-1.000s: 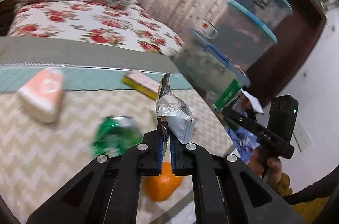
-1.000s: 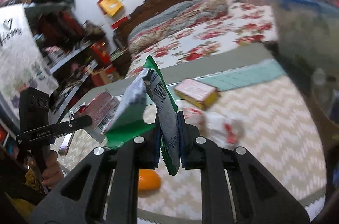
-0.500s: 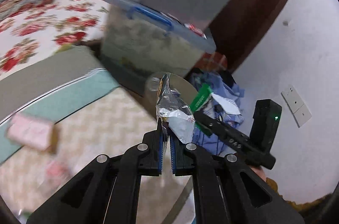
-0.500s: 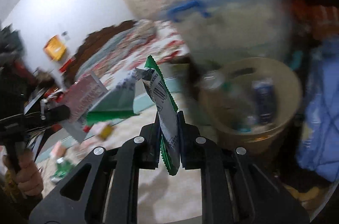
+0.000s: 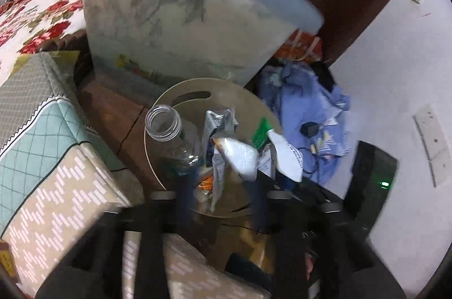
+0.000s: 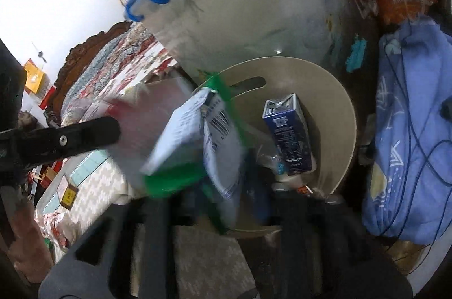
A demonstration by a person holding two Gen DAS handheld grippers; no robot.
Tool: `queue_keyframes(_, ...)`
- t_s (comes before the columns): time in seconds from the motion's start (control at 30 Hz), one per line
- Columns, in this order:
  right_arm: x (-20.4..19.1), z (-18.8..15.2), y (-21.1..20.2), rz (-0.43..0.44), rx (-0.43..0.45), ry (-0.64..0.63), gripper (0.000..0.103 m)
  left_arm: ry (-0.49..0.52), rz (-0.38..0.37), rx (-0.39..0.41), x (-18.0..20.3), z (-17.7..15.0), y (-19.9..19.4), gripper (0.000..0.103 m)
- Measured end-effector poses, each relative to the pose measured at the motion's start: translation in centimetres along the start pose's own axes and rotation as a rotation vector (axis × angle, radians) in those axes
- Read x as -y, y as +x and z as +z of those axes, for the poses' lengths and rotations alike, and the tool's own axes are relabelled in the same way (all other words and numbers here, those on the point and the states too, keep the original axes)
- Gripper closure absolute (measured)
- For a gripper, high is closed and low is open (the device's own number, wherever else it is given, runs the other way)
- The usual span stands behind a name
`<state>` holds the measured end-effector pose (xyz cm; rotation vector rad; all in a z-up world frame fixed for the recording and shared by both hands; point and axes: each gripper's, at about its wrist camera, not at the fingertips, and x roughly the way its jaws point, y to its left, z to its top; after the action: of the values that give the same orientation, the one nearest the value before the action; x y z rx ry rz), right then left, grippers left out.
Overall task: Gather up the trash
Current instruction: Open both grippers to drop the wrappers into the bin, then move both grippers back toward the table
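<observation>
Both hand-held grippers over the round beige plastic waste bin (image 5: pixel 166 101), jaws opening.

The left hand-held gripper (image 5: pixel 220 186) stands apart around a crumpled silver foil wrapper (image 5: pixel 240 155); the right hand-held gripper (image 6: pixel 223 203) spreads beside a green-and-white snack packet (image 6: pixel 217 138). A clear plastic bottle (image 5: pixel 172 135) and a dark blue carton (image 6: pixel 288 135) lie in the bin.

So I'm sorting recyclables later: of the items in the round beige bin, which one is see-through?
The clear plastic bottle with no cap, standing against the beige bin's wall; the dark blue carton and foil wrappers are opaque.
</observation>
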<state>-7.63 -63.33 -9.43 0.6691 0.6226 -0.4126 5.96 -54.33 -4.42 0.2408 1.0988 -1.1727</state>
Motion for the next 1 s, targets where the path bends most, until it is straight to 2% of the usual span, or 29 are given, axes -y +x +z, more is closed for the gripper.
queue_keyframes(0.03,0.0,-0.1,-0.2,-0.006,0.020,0.000,0.029,-0.005,0.009,0.005,-0.1,-0.1,0.1,0.052)
queue_keyframes(0.13,-0.2,0.0,-0.9,-0.021,0.068,-0.023,0.029,-0.012,-0.005,0.003,-0.2,-0.6,-0.6,0.052)
queue_keyframes(0.23,-0.3,-0.1,-1.8,-0.011,0.090,-0.005,0.029,-0.034,-0.031,0.023,-0.6,-1.5,-3.0,0.052)
queue_keyframes(0.33,-1.2,-0.5,-3.3,0.020,0.117,0.007,0.029,-0.042,-0.069,0.073,-1.1,-2.8,-7.0,0.052)
queue_keyframes(0.47,-3.6,-1.7,-5.2,0.099,0.134,0.004,0.030,-0.050,-0.086,0.157,-3.1,-6.5,-14.0,0.050)
queue_keyframes(0.53,-5.0,-2.5,-5.4,0.138,0.117,-0.005,0.031,-0.077,-0.046,0.207,-5.3,-9.2,-18.2,0.045)
queue_keyframes(0.63,-7.6,-4.2,-4.9,0.207,0.060,-0.033,0.032,-0.136,0.038,0.258,-8.7,-12.7,-22.9,0.044)
queue_keyframes(0.77,-12.5,-6.8,-3.5,0.311,-0.046,-0.088,0.034,-0.275,0.234,0.311,-14.3,-18.7,-29.2,0.044)
queue_keyframes(0.9,-16.9,-9.1,-2.7,0.375,-0.112,-0.170,0.034,-0.407,0.303,0.351,-17.9,-23.3,-32.7,0.044)
queue_keyframes(1.0,-20.3,-10.8,-2.4,0.404,-0.152,-0.235,0.033,-0.467,0.313,0.374,-19.5,-25.5,-34.0,0.044)
